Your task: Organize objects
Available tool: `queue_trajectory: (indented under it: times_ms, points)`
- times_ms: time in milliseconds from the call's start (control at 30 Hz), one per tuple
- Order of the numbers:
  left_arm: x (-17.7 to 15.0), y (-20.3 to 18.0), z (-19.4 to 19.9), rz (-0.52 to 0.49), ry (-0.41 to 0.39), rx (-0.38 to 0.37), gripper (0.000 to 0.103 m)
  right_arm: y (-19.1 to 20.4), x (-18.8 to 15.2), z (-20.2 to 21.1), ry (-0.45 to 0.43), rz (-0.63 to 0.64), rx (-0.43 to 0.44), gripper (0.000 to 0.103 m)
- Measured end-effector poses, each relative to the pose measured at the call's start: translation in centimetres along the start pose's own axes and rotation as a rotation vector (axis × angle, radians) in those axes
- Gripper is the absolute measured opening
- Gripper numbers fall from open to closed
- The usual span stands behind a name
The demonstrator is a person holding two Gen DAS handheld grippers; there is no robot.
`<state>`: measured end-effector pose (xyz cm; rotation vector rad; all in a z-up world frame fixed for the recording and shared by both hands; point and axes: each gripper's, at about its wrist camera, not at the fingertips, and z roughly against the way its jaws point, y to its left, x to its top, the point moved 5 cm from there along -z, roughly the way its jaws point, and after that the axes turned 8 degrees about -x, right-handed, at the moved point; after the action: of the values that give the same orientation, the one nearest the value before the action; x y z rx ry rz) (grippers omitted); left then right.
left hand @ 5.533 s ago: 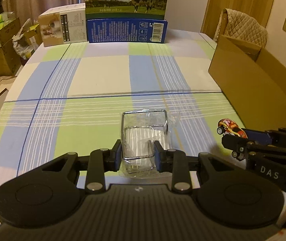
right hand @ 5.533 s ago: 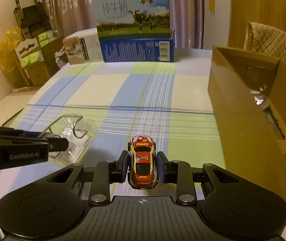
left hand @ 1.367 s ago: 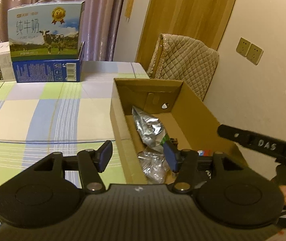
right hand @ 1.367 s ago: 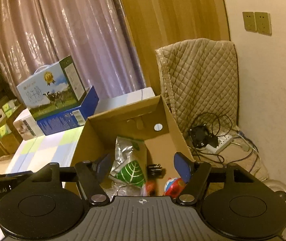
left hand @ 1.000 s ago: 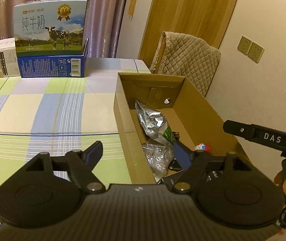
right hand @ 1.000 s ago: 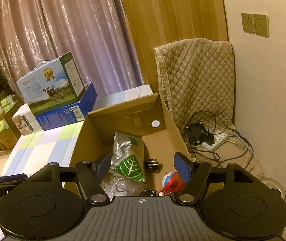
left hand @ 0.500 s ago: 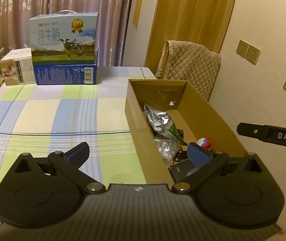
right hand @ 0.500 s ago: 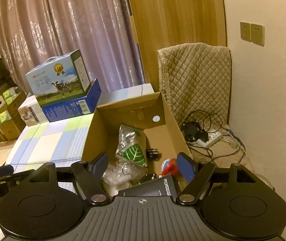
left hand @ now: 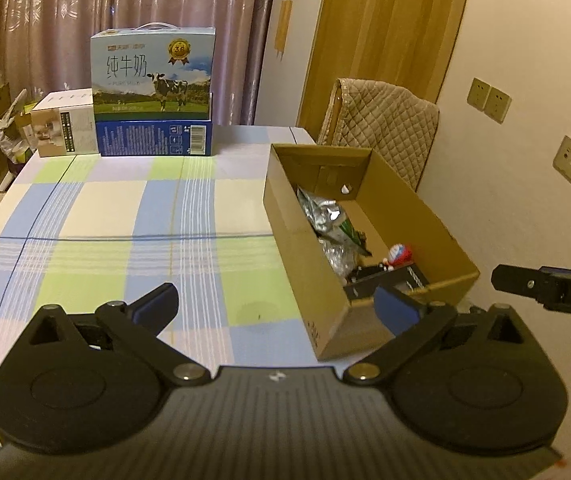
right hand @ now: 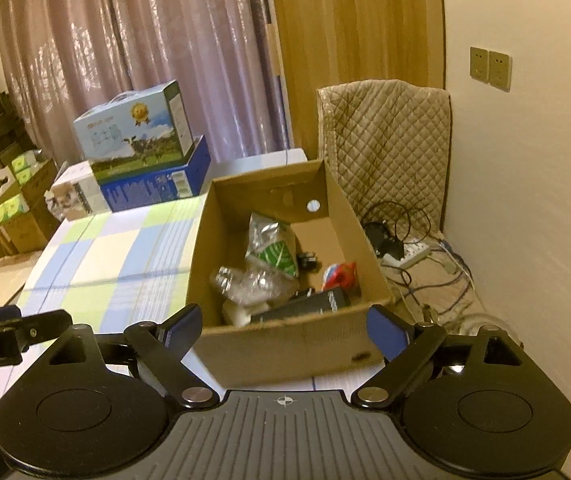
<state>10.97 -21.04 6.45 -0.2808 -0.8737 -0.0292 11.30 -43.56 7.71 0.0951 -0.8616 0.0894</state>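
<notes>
An open cardboard box stands on the right end of the checked table. In it lie a silver and green foil bag, a crumpled clear packet, a red, white and blue toy and a black box. My left gripper is open wide and empty, held above the table by the box's near left corner. My right gripper is open wide and empty, above the box's near wall.
A milk carton box on a blue box and a small white box stand at the table's far end. A quilted chair is behind the cardboard box. Cables and a power strip lie on the floor at the right.
Both grippers, shut on the clear packet and the toy car 5.5 s ago, are empty. Over the last second both pulled back and up from the box and opened wider.
</notes>
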Motion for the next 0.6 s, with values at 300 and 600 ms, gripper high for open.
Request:
queue_trajectory:
  times_ms: [300, 600]
  points:
    - [-2.9, -1.5, 3.1, -0.001, 0.032, -0.018, 0.102, 0.4, -3.1, 3.3, 0.022, 0.001, -0.006, 0.087]
    - [-5.2, -2.2, 4.7, -0.010, 0.060, 0.018, 0.102, 0.5, -4.8, 5.5, 0.049, 0.011, -0.009, 0.087]
